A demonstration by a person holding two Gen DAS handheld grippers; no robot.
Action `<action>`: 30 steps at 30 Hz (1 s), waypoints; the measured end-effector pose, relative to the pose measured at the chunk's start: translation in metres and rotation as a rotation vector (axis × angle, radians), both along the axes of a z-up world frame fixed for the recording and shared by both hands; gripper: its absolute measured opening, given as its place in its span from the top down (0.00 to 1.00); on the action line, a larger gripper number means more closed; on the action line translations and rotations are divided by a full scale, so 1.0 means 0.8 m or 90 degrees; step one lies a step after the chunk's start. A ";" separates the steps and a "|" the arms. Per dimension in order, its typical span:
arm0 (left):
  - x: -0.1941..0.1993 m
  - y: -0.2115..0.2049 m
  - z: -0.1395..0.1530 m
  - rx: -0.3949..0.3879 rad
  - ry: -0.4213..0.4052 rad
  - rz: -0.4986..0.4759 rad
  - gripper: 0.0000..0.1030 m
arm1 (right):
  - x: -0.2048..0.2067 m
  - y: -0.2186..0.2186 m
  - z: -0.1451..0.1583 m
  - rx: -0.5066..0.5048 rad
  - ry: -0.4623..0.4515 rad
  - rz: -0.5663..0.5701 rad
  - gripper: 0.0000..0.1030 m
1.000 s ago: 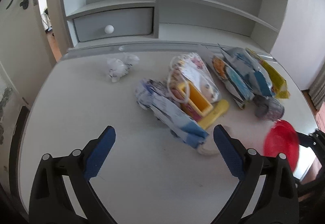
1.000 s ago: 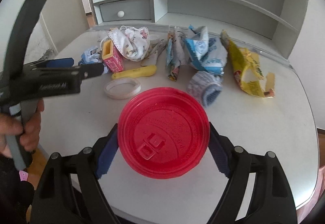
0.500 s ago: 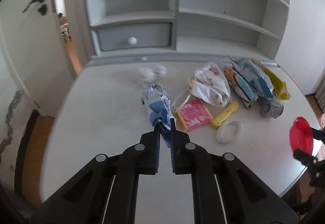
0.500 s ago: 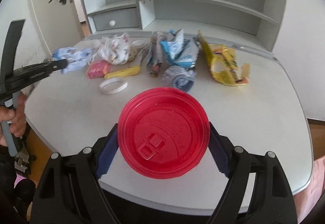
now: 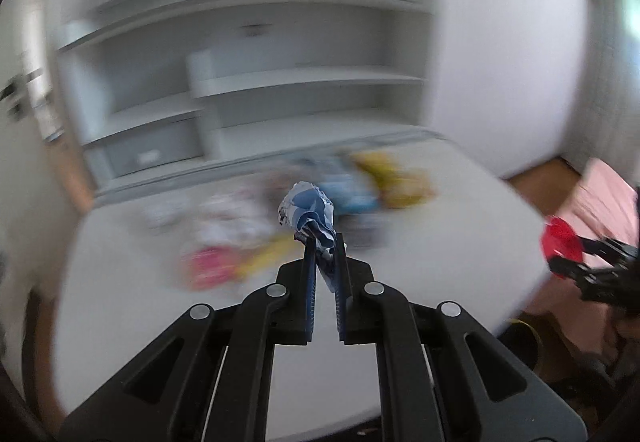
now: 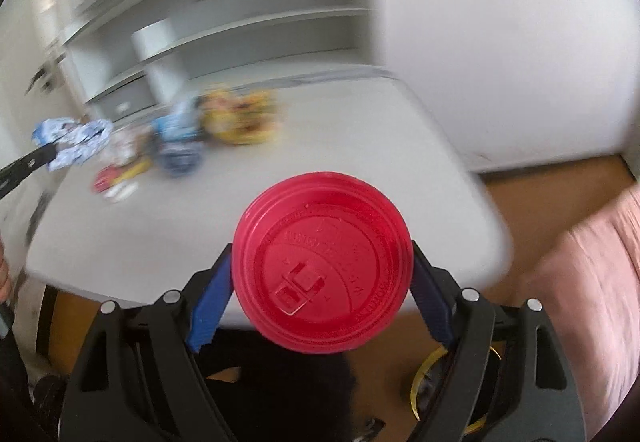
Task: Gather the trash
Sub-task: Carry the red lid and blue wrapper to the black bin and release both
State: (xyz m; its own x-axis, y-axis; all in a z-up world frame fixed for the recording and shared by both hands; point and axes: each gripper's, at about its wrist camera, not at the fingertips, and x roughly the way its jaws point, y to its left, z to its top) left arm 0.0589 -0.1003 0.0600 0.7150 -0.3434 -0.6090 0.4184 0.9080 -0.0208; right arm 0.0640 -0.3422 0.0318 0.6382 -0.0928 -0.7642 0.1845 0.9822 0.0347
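Note:
My left gripper (image 5: 323, 242) is shut on a crumpled blue-and-white wrapper (image 5: 307, 210), which hangs in the air above the white table (image 5: 168, 306). The same wrapper (image 6: 74, 139) shows at the left of the right wrist view. My right gripper (image 6: 322, 266) is shut on a round red cup lid (image 6: 323, 278), its blue pads (image 6: 210, 306) pressing the rim on both sides, just off the table's near corner. The red lid (image 5: 560, 242) appears at the far right in the left wrist view. Blurred trash remains on the table: a yellow bag (image 6: 240, 117), blue wrappers (image 6: 176, 137), a pink packet (image 5: 208, 266).
White shelving with a drawer (image 5: 152, 153) stands behind the table. A wood floor (image 6: 552, 193) and pink bedding (image 6: 592, 282) lie to the right. A yellow-rimmed object (image 6: 432, 374) sits on the floor below the right gripper. Both views are motion-blurred.
My left gripper shut on the blue-and-white wrapper and lifted it off the table, swinging right. My right gripper carried the red lid back and right, past the table's edge.

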 end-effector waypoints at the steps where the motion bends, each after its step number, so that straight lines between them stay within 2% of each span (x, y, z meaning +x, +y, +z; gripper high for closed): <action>1: -0.008 -0.029 -0.002 -0.003 0.001 -0.037 0.93 | -0.018 -0.029 -0.002 -0.001 -0.001 -0.038 0.23; 6: -0.052 -0.178 -0.020 -0.022 0.011 -0.225 0.93 | -0.102 -0.140 -0.023 0.021 0.009 -0.197 0.23; 8: -0.068 -0.231 -0.037 -0.033 0.035 -0.291 0.93 | -0.136 -0.179 -0.038 0.029 0.021 -0.252 0.23; 10: -0.089 -0.293 -0.064 -0.034 0.069 -0.369 0.93 | -0.169 -0.218 -0.059 0.038 0.041 -0.307 0.23; 14: -0.118 -0.384 -0.126 -0.021 0.136 -0.467 0.99 | -0.216 -0.279 -0.101 0.073 0.079 -0.391 0.23; 15: -0.124 -0.411 -0.152 -0.002 0.168 -0.475 1.00 | -0.224 -0.293 -0.113 0.086 0.090 -0.409 0.23; 17: -0.131 -0.436 -0.177 0.011 0.201 -0.487 1.00 | -0.241 -0.316 -0.128 0.122 0.096 -0.434 0.23; 20: -0.149 -0.480 -0.218 0.040 0.217 -0.518 1.00 | -0.252 -0.334 -0.148 0.137 0.118 -0.449 0.23; 24: -0.146 -0.527 -0.289 0.082 0.288 -0.525 1.00 | -0.250 -0.339 -0.169 0.148 0.140 -0.451 0.23; 26: -0.152 -0.534 -0.306 0.099 0.289 -0.523 1.00 | -0.248 -0.341 -0.173 0.155 0.150 -0.448 0.23; 30: -0.143 -0.534 -0.315 0.103 0.302 -0.527 1.00 | -0.241 -0.343 -0.182 0.159 0.164 -0.443 0.23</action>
State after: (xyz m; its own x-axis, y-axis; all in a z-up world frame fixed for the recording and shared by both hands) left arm -0.0555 -0.5273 -0.1919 -0.0475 -0.5139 -0.8565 0.9072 0.3367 -0.2524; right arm -0.1289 -0.6163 -0.1137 0.2957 -0.2122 -0.9314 0.7868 0.6071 0.1115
